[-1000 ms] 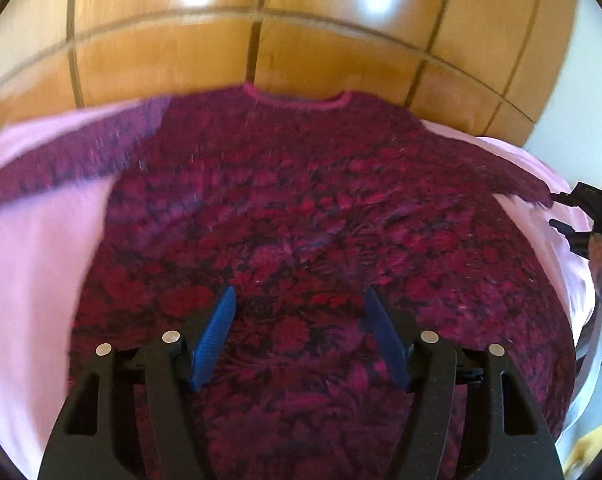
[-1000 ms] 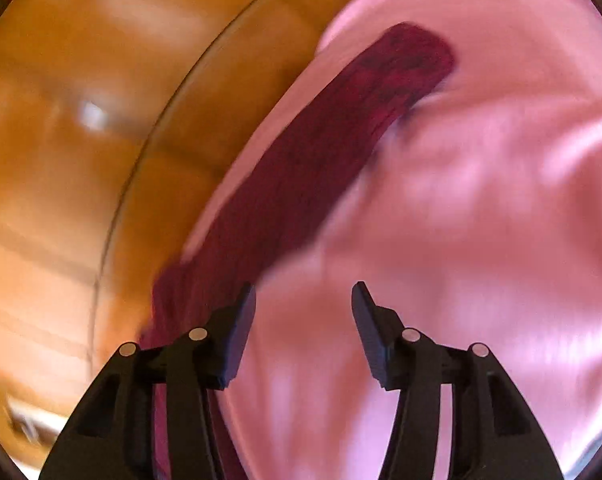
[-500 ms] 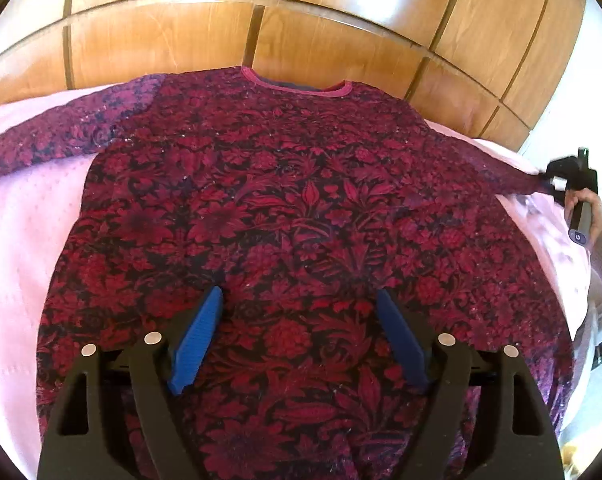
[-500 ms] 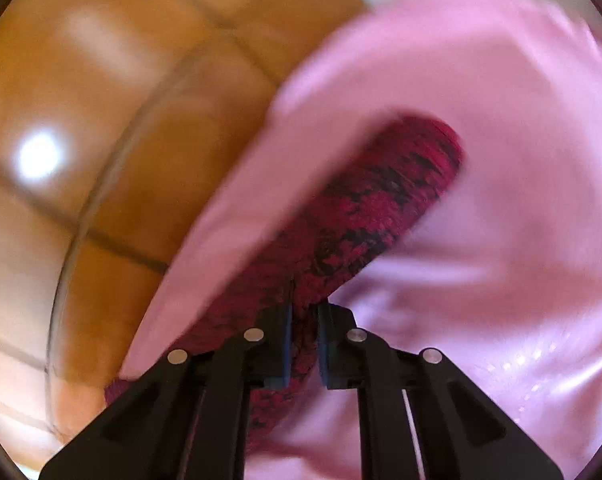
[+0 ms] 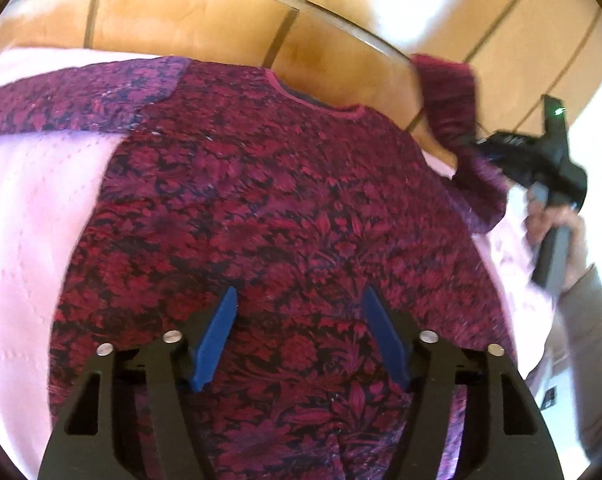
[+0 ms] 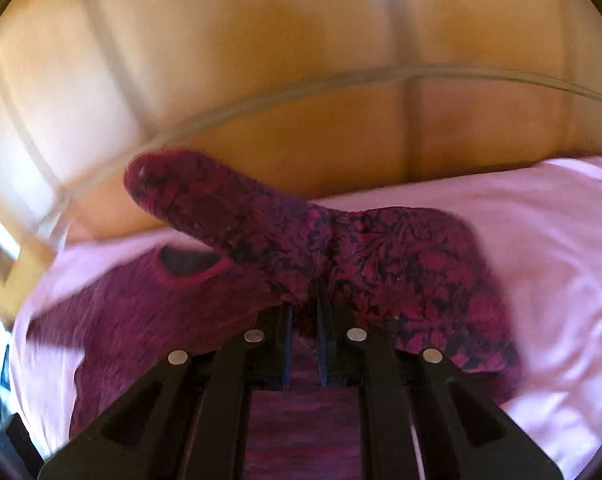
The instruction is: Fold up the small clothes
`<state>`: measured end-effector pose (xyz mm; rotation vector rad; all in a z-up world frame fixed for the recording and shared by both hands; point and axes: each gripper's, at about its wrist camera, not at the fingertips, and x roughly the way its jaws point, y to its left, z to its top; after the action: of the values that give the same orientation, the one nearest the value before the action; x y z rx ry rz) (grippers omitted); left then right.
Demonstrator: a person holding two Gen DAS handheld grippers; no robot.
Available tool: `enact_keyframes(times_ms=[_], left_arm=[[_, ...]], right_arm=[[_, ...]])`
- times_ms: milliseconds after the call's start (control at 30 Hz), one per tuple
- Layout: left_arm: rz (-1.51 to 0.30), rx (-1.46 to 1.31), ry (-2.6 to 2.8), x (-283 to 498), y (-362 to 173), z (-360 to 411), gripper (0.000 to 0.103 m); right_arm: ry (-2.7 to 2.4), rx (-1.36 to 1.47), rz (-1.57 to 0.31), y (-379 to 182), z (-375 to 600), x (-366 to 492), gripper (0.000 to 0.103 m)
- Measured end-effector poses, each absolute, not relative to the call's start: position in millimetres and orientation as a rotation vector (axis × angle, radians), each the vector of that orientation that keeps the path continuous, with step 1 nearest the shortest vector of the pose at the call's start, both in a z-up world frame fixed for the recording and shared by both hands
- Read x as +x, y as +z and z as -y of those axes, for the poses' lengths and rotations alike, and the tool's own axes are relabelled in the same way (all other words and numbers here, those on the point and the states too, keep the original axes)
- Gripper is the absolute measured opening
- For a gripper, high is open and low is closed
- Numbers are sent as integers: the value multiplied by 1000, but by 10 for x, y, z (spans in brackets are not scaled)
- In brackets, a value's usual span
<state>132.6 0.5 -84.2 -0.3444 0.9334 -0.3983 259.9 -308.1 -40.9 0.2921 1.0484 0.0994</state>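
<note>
Half a second ago the right tongs had only just pinched the right sleeve where it lay flat near the edge of the pink bedspread; now that sleeve is lifted clear of the bed and carried inward, its cuff standing up against the wooden headboard in the left wrist view. The right tongs are closed tight on the sleeve fabric, which bunches on either side of the narrow gap between them. The left tongs are wide open, blue pads spread, and hover over the lower middle of the red floral top without gripping anything; their view has shifted a little, but they have taken hold of nothing in that time. The top lies face up on the bedspread, neckline toward the headboard, its left sleeve spread flat to the side. Judging from this, the first fold is under way: the right sleeve looks set to be laid across the chest, while the left sleeve and the body remain unfolded. No brand, label or readable writing shows on the garment or bedding; a small green light glows on the right tool, too small to read anything beside it.
</note>
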Motion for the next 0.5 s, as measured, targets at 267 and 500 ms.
enact_keyframes(times_ms=[267,500], left_arm=[[-918,-543,-397,1640,-701,-346,64],[-926,-640,-391,2125,-632,-384,68]], right_arm=[[291,76,-1183,-895,1721,2600,13],[362,45,-1124,-780,1616,2355,61]])
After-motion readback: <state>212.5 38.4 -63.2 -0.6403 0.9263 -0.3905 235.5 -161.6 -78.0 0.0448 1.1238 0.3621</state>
